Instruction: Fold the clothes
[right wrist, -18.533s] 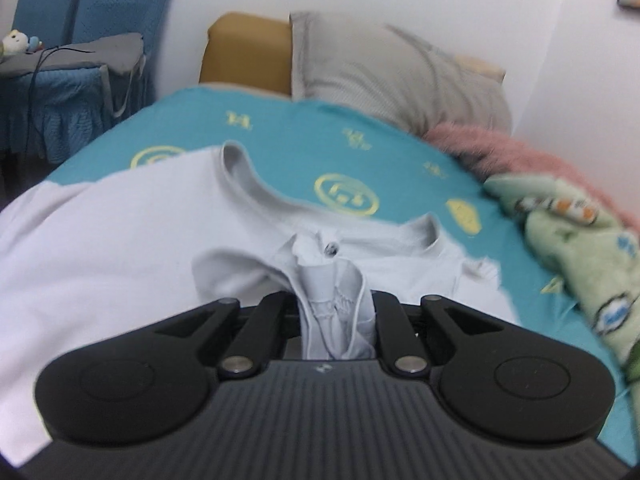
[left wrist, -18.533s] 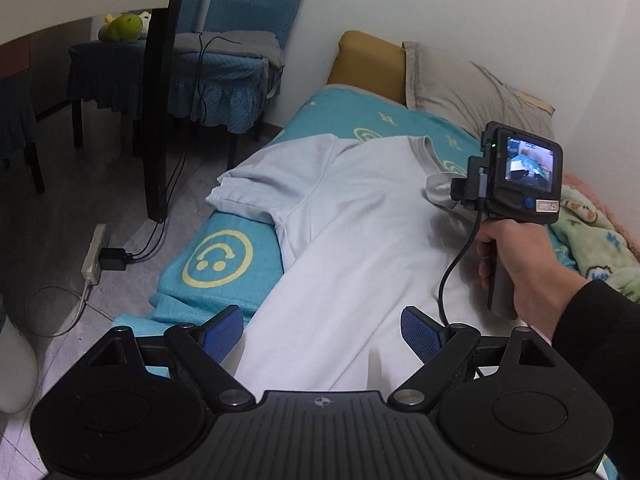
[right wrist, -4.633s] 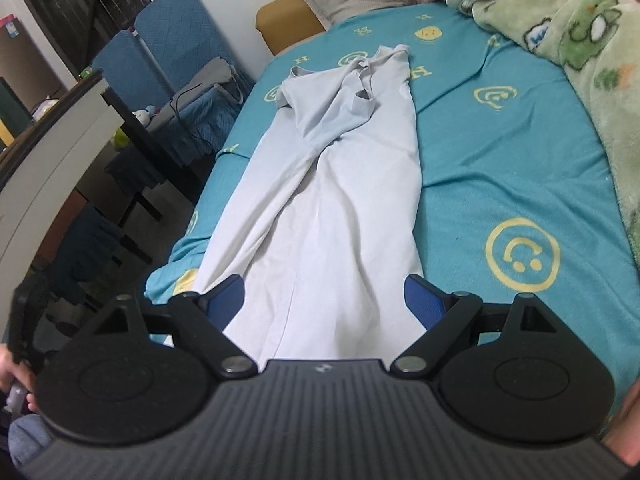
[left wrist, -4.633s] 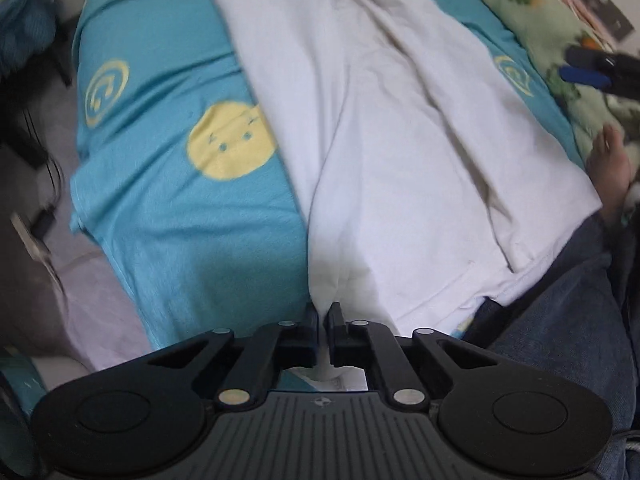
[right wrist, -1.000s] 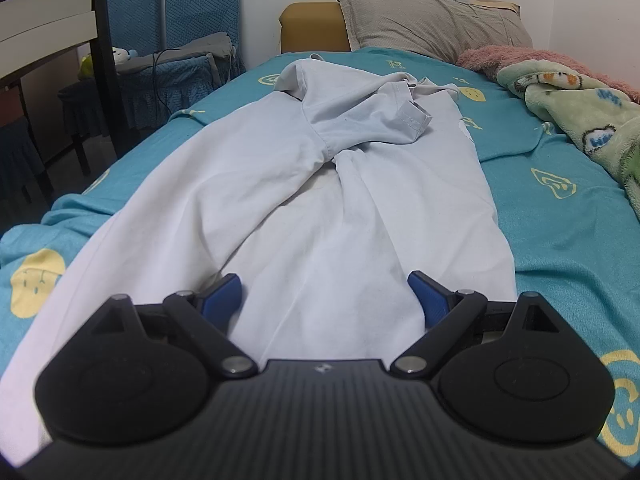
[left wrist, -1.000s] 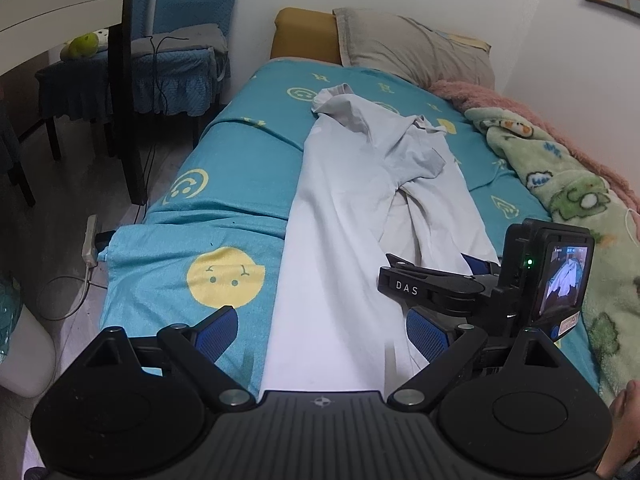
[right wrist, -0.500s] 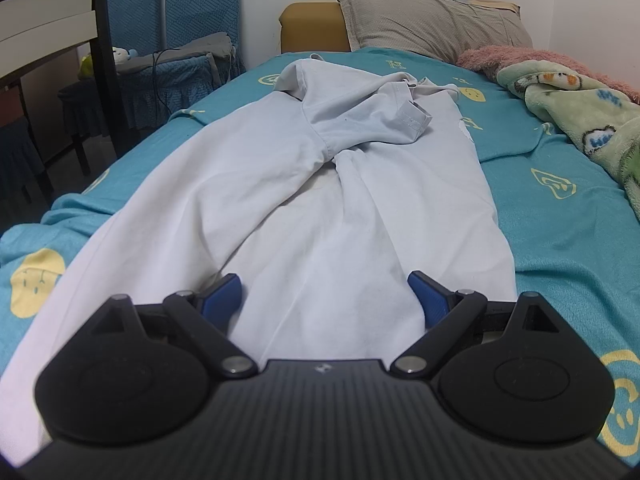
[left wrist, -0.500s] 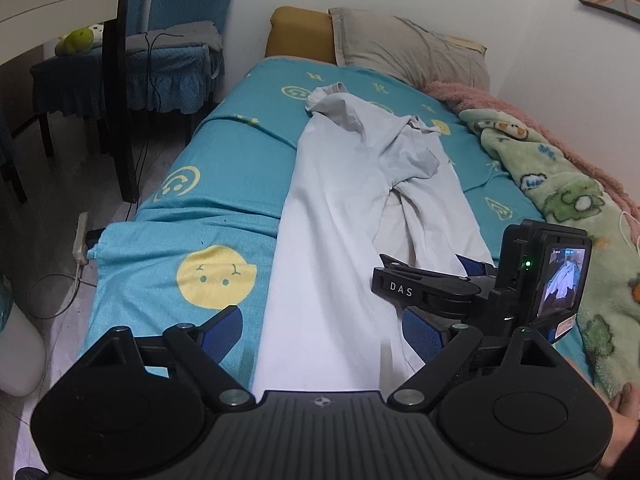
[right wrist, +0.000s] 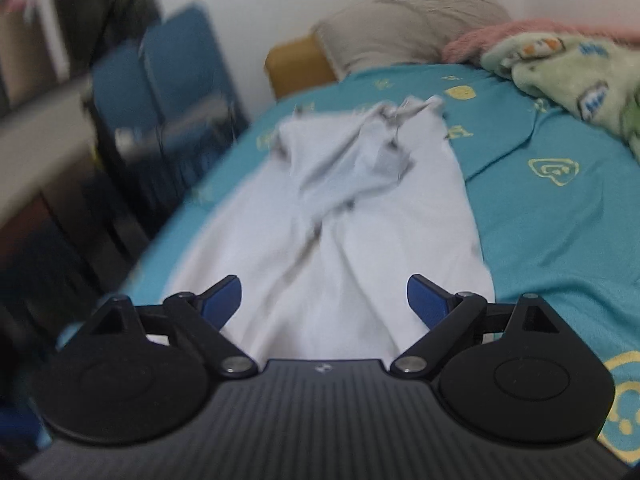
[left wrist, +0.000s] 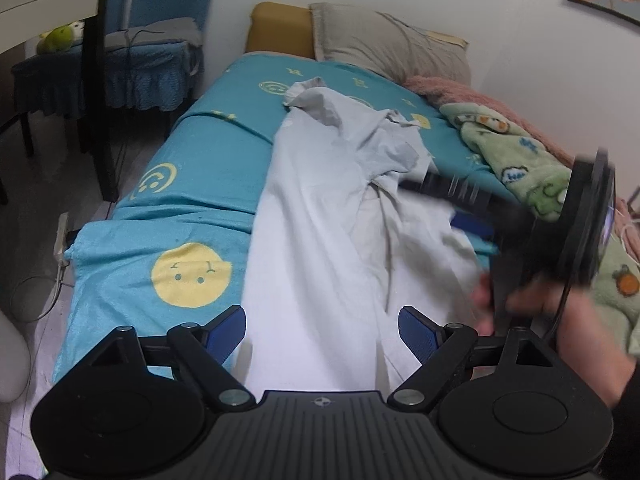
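Note:
A light grey shirt [left wrist: 320,216] lies lengthwise on the teal bed [left wrist: 200,160], folded into a long strip with its collar end bunched toward the pillows. My left gripper [left wrist: 322,330] hovers over the shirt's near end. Its jaws are closing, with cloth below the gap, and the blue pads [left wrist: 226,330] stand clear of the cloth. My right gripper [left wrist: 444,204], blurred and held by a hand [left wrist: 532,304], is above the shirt's right edge. In the right wrist view that gripper [right wrist: 324,300] is open above the shirt [right wrist: 340,220], holding nothing.
A grey pillow [left wrist: 384,48] and a yellow cushion [left wrist: 280,28] lie at the head of the bed. A green blanket [left wrist: 532,176] runs along the right side. A blue-covered chair [left wrist: 132,60] and a power strip [left wrist: 62,236] stand left of the bed.
The right gripper has lifted off the shirt, rolled and swung toward the right, now blurred. The left gripper's jaws have narrowed a little; the shirt has stayed put.

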A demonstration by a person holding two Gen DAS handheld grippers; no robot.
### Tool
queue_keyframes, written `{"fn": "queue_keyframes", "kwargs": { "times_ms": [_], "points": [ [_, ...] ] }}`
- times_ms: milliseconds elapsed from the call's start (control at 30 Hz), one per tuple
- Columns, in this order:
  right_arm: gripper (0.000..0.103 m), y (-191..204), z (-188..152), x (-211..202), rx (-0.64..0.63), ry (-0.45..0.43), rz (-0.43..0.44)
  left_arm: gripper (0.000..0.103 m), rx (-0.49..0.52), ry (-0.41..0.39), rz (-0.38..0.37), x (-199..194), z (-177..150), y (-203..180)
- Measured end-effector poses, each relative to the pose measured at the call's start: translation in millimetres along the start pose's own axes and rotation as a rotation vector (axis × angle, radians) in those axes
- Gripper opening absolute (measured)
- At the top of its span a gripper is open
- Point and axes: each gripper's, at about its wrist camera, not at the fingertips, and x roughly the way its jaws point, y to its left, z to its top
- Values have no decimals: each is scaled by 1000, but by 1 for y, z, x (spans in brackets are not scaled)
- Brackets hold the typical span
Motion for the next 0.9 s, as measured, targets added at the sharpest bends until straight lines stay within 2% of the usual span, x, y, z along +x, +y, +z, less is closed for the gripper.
{"fn": "queue_keyframes", "kwargs": {
  "times_ms": [33, 100, 167, 200, 233, 367, 433, 500, 567, 667, 700, 733, 800, 900],
  "points": [
    [91, -9, 11, 1, 91, 3, 52, 82, 12, 7, -13, 2, 0, -3],
    [91, -28, 27, 18, 271, 89, 169, 77, 29, 29, -51, 8, -1, -8],
    [92, -39, 31, 37, 366, 153, 243, 68, 41, 62, -95, 17, -3, -12],
    [80, -44, 32, 47, 404, 182, 275, 63, 50, 81, -112, 21, -5, -15],
    [73, -46, 31, 56, 418, 207, 287, 57, 58, 98, -126, 25, -6, -17],
    [69, -43, 24, 90, 411, 289, 287, 48, 78, 159, -155, 43, -11, -22],
    [68, -37, 22, 102, 385, 303, 277, 35, 76, 194, -154, 52, -13, -22],
    [68, -30, 20, 113, 344, 315, 262, 31, 57, 223, -155, 59, -14, -18],
    [67, -20, 22, 120, 284, 312, 239, 22, 35, 242, -158, 65, -14, -14],
    [43, -13, 24, 126, 232, 312, 185, 10, 11, 238, -180, 67, -15, -8],
    [26, -11, 25, 128, 215, 314, 166, 5, 11, 232, -191, 67, -15, -8],
    [13, -11, 27, 127, 206, 307, 162, 3, 14, 222, -209, 65, -15, -8],
    [8, -12, 29, 122, 200, 283, 170, 2, 24, 185, -246, 58, -15, -9],
    [6, -10, 36, 111, 184, 240, 175, 2, 36, 129, -298, 46, -14, -10]
  ]
}}
